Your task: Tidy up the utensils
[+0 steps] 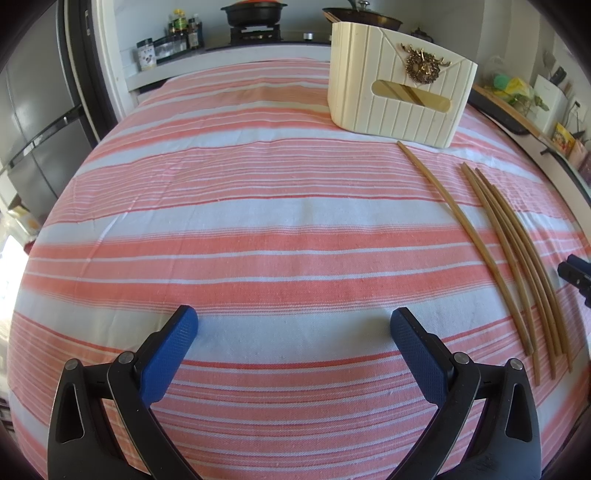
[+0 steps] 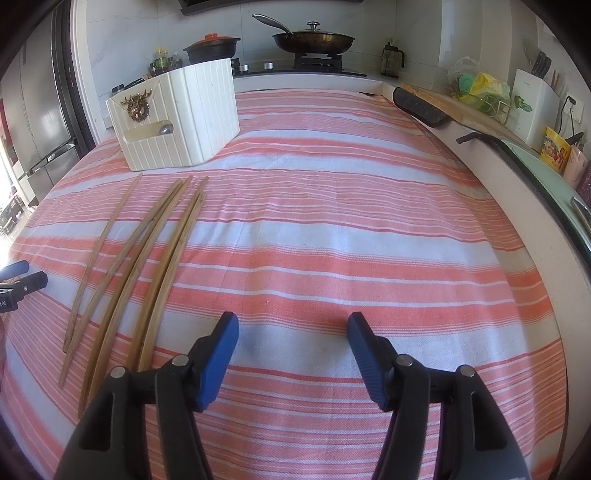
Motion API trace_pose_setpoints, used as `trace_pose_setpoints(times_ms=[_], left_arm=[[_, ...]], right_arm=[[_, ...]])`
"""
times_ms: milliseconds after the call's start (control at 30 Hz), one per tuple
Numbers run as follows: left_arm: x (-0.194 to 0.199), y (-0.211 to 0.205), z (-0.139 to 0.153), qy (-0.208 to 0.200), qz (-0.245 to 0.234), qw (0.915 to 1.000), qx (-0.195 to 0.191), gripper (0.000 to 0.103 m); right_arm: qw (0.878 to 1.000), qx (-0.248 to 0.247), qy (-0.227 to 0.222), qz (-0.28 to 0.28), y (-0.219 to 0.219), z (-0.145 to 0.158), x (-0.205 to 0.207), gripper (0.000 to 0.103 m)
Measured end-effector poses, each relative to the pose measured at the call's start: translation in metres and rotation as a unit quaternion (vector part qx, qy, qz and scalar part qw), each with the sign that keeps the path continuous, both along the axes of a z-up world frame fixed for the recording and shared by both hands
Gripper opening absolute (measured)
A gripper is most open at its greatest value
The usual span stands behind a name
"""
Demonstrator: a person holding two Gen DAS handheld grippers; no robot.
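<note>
Chopsticks (image 2: 125,258), long slender brown wood, lie loosely side by side.

Only legible txt: white letters "LAI", cut off at frame edge, on black body of the left gripper (image 2: 22,275) in right wrist view. Jar & packet labels too blurred.

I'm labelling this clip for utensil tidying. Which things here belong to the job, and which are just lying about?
Belongs to the job:
- brown wooden chopsticks loose on the striped cloth
- cream ribbed plastic holder box

Just lying about:
- dark frying pan with glass lid on the stove
- black pot with orange lid
- white knife block
- sauce bottles
</note>
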State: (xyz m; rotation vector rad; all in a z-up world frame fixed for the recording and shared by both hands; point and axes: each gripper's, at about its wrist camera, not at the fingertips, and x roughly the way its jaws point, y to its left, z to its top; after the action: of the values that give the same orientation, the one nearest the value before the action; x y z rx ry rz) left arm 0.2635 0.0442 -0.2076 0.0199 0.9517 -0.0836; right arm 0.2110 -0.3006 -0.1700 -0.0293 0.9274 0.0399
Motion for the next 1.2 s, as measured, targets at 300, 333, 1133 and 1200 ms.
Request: trace_pose_setpoints(times_ms=[300, 333, 1133, 1200], left_arm=[[-0.006, 0.005, 0.013, 0.030, 0.000, 0.9991, -0.032, 0.102], [-0.010, 0.007, 0.017, 0.027, 0.003, 0.9985, -0.049, 0.102], [-0.010, -0.004, 0.043, 0.030, 0.028, 0.9898, -0.137, 0.102], [-0.005, -0.012, 0.043, 0.035, 0.022, 0.9895, -0.139, 0.102]], right_arm=[[0.998, 0.036, -0.041, 0.015, 0.013, 0.042, -0.027, 0.063], [0.998, 0.041, -0.047, 0.016, 0.015, 0.047, -0.031, 0.063], [0.997, 0.046, -0.063, 0.015, 0.027, 0.048, -0.053, 0.063], [0.997, 0.050, -0.063, 0.013, 0.026, 0.047, -0.053, 0.063]])
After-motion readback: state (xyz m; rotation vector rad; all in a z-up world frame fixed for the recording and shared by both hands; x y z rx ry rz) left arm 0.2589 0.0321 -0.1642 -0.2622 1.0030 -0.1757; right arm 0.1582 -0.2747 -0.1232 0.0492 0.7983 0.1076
